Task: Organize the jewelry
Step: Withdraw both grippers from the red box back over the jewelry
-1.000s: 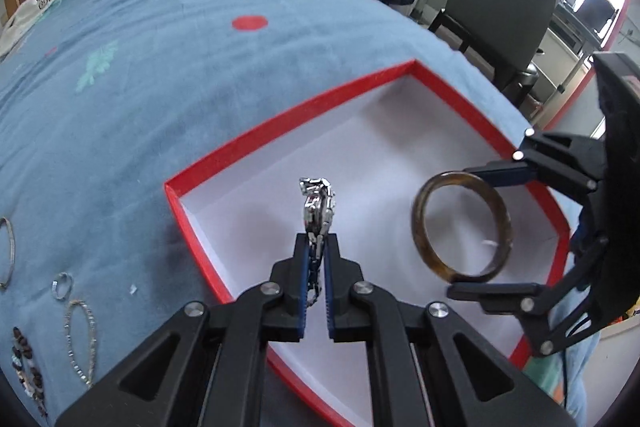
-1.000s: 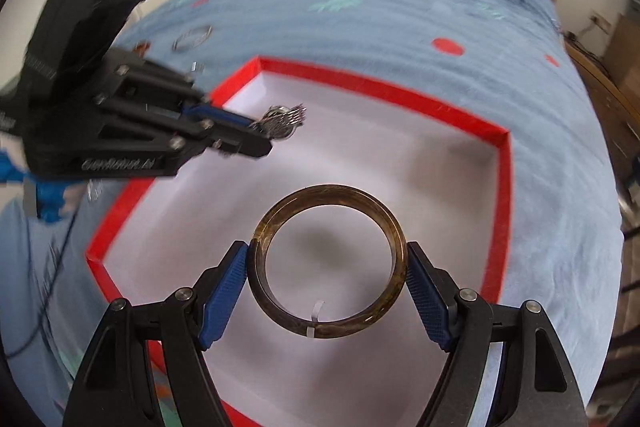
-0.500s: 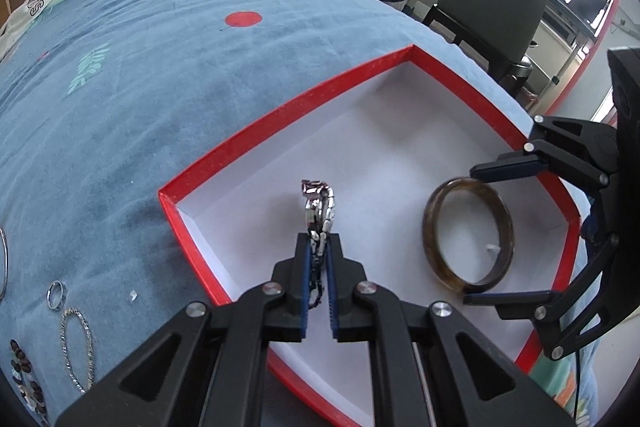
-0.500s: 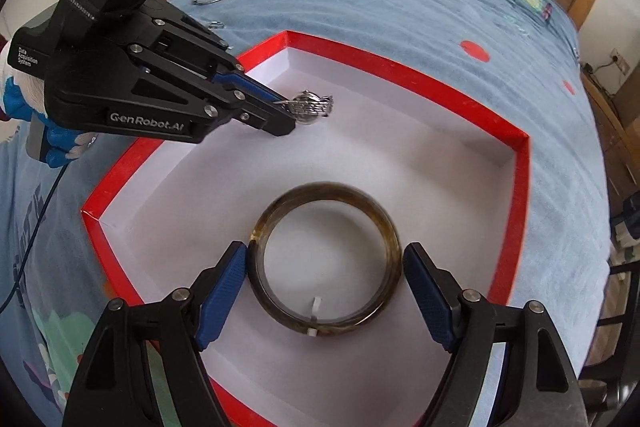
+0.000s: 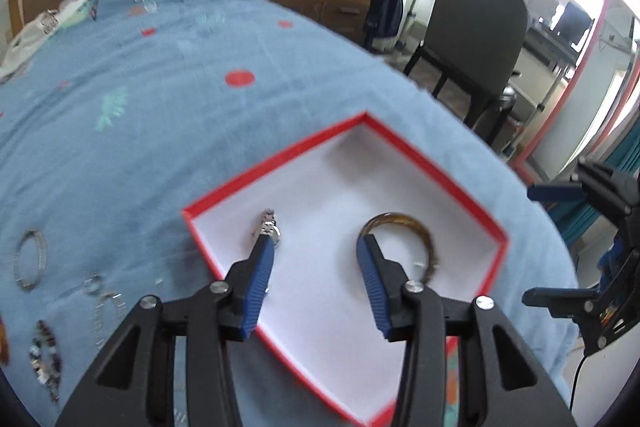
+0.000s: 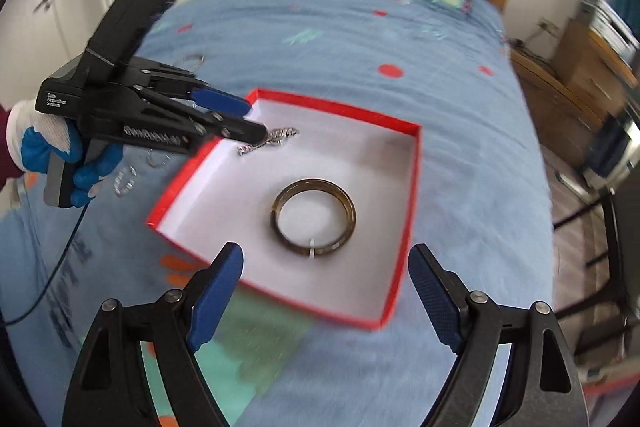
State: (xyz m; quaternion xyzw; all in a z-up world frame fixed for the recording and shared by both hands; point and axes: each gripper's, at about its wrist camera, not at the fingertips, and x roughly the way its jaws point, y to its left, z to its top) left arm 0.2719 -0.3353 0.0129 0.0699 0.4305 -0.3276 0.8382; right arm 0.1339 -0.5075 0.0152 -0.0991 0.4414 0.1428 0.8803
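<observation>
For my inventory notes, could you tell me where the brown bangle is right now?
The brown bangle lies flat inside the red box, right of the silver chain, just ahead of the open right gripper.

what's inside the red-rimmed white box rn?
Inside the red-rimmed white box: a brown translucent bangle lying flat, and a silver chain bracelet near the left gripper. The bracelet's near end is hidden by the fingertip.

A shallow red-rimmed box with a white floor sits mid-frame on the bedspread. A brown translucent bangle lies flat inside, toward the lower right. A silver chain bracelet lies crumpled near the box's upper-left corner.
</observation>
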